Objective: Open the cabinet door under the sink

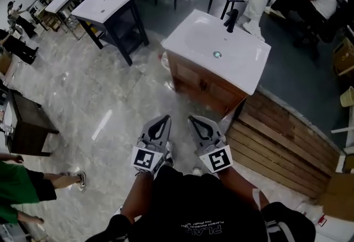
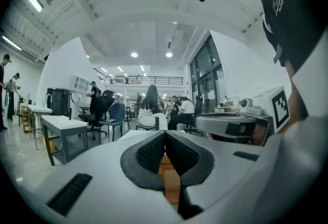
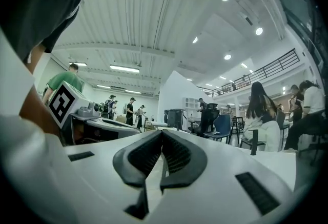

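Approach step, by my reading: the wooden cabinet with a white basin top [image 1: 202,87] stands ahead on the pale glossy tiled floor [image 1: 105,97]. Its door [image 1: 187,76] looks closed and is well apart from both grippers. The left gripper [image 1: 164,118] and right gripper [image 1: 193,120] each have their jaws together, holding nothing. Next, one must part its jaws and reach the door. Behind is a busy open workroom with seated people.

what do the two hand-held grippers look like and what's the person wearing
Both the left hand-held gripper and the right hand-held gripper have light grey, wedge-shaped shells with dark ribbed pads inside the jaws. Each carries a white cube with black square markers. The person wears a black top with white print.
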A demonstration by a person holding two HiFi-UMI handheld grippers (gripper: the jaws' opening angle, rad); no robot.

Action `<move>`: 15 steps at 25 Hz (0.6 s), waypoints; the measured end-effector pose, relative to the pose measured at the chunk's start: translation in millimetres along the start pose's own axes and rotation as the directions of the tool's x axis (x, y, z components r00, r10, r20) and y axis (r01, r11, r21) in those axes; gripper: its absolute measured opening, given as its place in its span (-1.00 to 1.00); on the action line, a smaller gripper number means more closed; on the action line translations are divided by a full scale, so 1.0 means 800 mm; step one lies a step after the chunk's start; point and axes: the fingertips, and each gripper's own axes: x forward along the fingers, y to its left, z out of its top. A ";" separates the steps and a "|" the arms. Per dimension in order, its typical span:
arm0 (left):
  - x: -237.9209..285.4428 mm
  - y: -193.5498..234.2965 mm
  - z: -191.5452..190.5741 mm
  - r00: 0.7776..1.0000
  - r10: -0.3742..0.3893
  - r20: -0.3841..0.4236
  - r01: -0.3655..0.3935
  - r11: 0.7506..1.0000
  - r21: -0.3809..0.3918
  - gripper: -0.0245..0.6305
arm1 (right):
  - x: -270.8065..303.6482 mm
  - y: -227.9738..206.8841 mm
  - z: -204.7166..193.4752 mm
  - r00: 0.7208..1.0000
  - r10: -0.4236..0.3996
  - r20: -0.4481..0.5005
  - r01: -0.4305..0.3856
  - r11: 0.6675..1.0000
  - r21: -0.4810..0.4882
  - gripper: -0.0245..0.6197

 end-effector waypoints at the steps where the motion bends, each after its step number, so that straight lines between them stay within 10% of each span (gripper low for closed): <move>1: 0.008 0.011 0.000 1.000 -0.012 -0.008 0.012 1.000 0.000 -0.86 | 0.010 -0.003 -0.004 1.000 -0.011 -0.016 0.011 1.000 -0.001 -0.85; 15: 0.116 0.135 -0.042 0.953 -0.289 -0.086 0.287 0.957 -0.031 -0.86 | 0.107 -0.060 -0.095 0.932 -0.280 -0.230 0.277 0.960 -0.042 -0.85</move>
